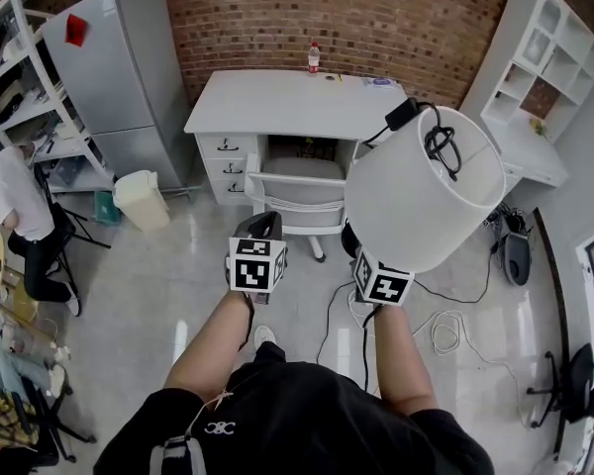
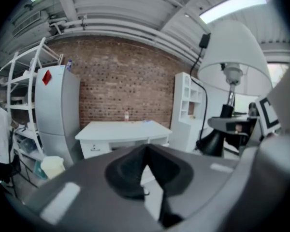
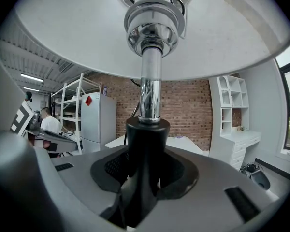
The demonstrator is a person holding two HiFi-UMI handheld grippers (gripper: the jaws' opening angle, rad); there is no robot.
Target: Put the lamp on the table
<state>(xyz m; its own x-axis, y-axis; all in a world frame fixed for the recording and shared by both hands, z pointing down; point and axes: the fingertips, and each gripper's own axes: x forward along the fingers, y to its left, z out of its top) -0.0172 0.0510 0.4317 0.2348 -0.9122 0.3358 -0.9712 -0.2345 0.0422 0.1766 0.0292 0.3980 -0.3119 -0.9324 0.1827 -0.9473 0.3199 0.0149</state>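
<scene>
Right gripper (image 3: 144,178): clamped on black stem of lamp (image 1: 416,196), shade above.
Left gripper (image 2: 146,151): fully closed, holding nothing.
Lamp position: held in air, well short of bench (image 1: 277,102).

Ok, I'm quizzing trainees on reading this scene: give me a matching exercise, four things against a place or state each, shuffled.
1 lamp
2 left gripper
3 bottle
4 bin

A on the floor beside the fridge
B at the back of the white table
C jaws together, nothing between them
D clamped in the right gripper

Pairs: 1-D, 2-C, 3-B, 4-A
</scene>
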